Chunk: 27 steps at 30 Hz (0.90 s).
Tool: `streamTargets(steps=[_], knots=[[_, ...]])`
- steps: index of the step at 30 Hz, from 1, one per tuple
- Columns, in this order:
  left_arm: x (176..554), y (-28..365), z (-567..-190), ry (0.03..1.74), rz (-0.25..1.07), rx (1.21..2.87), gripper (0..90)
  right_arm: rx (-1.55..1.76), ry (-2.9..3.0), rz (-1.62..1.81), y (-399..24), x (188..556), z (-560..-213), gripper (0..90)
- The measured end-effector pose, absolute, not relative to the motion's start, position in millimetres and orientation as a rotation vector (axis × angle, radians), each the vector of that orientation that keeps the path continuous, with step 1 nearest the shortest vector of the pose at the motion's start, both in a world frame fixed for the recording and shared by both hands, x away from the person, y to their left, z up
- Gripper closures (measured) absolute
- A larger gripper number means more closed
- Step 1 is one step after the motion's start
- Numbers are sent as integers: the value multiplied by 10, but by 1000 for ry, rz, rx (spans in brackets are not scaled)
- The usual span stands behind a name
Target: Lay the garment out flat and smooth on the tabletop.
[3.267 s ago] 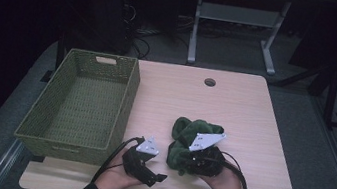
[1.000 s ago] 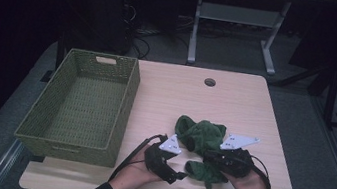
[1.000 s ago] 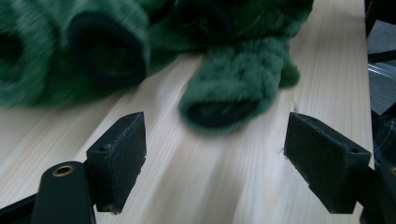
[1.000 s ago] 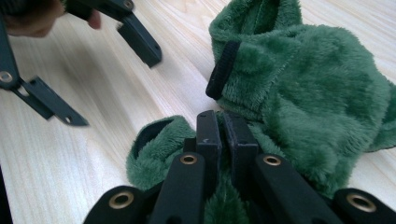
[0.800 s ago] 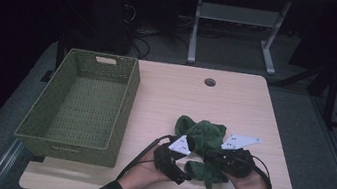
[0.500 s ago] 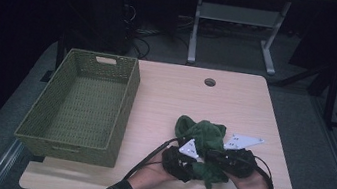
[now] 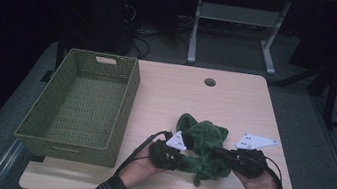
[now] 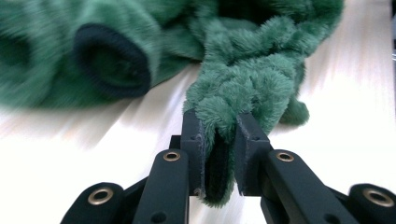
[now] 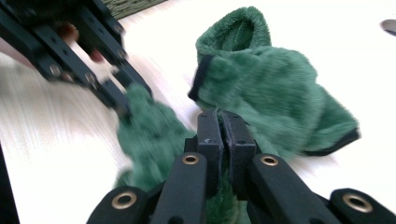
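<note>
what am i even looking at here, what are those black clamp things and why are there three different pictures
A person sits at a wooden table and holds a hand tool in each hand. Each tool is a gripper with two black jaws, worked by hand; there is no robot arm.

The wide picture comes from a fixed camera above the table. In it the left gripper and the right gripper meet at a fuzzy green garment, with an empty green woven basket to the left.

The other two pictures come from small cameras riding on the grippers, each looking along its own jaws. In the left gripper view the left gripper's jaws have just been closing and now pinch a fold of the green fabric. In the right gripper view the jaws are clamped tight on another part of the same garment, with the left gripper farther off.
</note>
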<state>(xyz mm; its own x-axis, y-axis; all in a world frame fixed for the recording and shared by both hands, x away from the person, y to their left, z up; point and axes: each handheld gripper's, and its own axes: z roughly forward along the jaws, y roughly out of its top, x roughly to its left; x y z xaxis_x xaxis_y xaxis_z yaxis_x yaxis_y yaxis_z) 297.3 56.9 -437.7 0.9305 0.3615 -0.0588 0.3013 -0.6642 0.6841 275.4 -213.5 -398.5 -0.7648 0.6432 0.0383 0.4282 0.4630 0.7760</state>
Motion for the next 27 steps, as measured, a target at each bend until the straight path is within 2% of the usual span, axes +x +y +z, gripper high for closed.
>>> streamTargets(steps=[7, 27], knots=[[2932, 812, -4334, 528, 142, 2342, 759, 960, 2431, 1209, -2309, 2660, -4002, 869], [2845, 937, -4415, 574, 142, 2395, 760, 1131, 2450, 1197, -2777, 2291, -4362, 849]])
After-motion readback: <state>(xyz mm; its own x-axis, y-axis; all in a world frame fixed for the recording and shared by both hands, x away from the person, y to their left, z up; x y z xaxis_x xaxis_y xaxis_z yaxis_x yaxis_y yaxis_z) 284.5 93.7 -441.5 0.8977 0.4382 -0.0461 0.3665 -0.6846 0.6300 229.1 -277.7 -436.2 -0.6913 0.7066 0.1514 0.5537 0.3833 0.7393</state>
